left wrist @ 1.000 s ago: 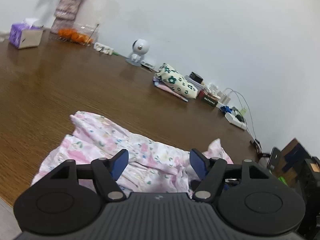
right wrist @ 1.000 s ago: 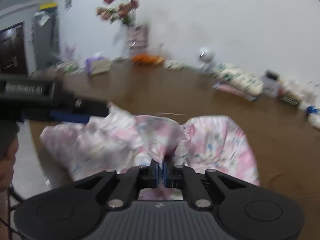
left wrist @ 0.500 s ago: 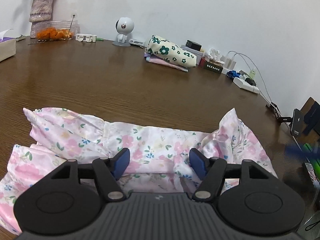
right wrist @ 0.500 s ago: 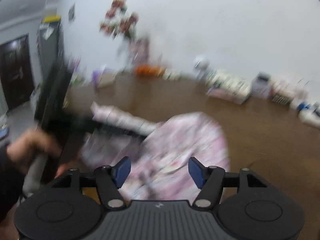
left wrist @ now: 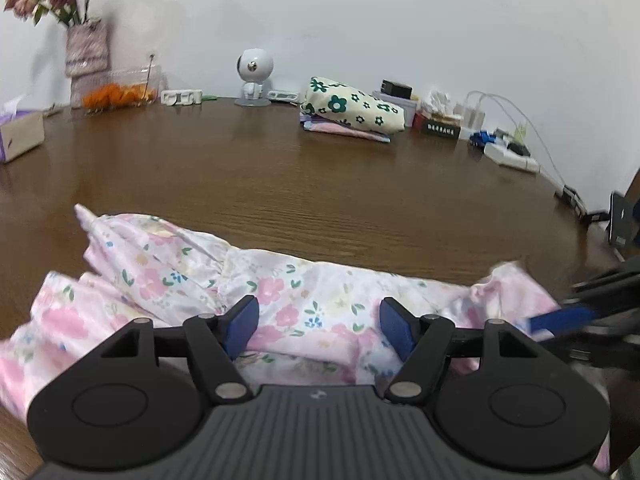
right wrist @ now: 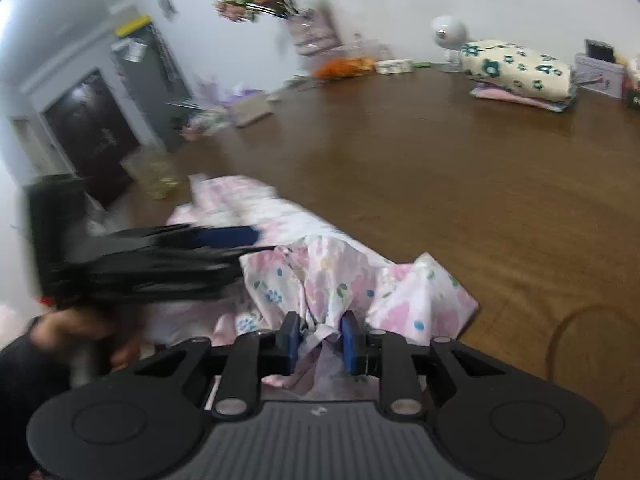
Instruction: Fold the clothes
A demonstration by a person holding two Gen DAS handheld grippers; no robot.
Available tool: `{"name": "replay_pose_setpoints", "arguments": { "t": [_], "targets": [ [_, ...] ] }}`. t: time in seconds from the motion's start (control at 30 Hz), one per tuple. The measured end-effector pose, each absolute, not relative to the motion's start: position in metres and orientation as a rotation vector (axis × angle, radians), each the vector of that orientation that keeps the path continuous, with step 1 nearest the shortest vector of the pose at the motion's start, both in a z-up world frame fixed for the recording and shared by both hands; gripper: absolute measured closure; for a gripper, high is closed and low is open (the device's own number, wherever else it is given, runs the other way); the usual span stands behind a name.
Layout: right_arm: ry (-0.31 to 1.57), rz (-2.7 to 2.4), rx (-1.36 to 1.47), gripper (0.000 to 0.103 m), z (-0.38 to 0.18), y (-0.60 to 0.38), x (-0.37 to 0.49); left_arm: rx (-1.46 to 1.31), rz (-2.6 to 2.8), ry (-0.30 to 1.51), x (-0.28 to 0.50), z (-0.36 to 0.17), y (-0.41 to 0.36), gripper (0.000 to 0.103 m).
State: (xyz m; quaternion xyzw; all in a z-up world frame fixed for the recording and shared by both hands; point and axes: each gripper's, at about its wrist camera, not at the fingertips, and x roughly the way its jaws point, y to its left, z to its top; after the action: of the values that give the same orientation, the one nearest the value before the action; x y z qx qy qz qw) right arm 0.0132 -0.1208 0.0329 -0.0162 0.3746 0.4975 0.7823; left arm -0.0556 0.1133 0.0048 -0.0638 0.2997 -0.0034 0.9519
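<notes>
My right gripper (right wrist: 320,338) is closing its blue pads on a bunched fold of the pink floral cotton garment (right wrist: 352,280), and the cloth is pinched up between them; only the right wrist view shows that pinch. My left gripper (left wrist: 316,326) stands wide apart with nothing pressed between its pads, hanging just over the middle of the same garment (left wrist: 280,300). The left wrist view shows the right gripper only as a blurred black and blue shape at the far right edge, while the right wrist view shows the left gripper (right wrist: 224,236) as a dark smear with the person's hand (right wrist: 76,332) under it. The garment lies crumpled along the near edge of the brown wooden table (left wrist: 320,200), its long axis running side to side across both views, one pointed corner sticking up at the left end in the left view. Beyond it the tabletop is bare wood all the way to the back wall, where a folded cream cloth with green flowers (left wrist: 352,106) sits on a pink folded piece, well apart from the garment. A white round camera (left wrist: 254,68) and a vase of flowers (left wrist: 86,56) stand further left.
</notes>
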Motion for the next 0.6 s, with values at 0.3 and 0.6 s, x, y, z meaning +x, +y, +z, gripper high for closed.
{"name": "replay_pose_setpoints", "arguments": {
  "t": [0.3,0.6],
  "targets": [
    [0.625,1.174,-0.207,0.022,0.029,-0.097,-0.021,-0.15,-0.007,0.609,-0.052,0.006,0.116,0.03],
    [0.694,0.983,-0.142,0.079,0.016,-0.094,-0.03,-0.348,0.039,0.513,-0.094,0.027,0.157,0.025]
  ]
}}
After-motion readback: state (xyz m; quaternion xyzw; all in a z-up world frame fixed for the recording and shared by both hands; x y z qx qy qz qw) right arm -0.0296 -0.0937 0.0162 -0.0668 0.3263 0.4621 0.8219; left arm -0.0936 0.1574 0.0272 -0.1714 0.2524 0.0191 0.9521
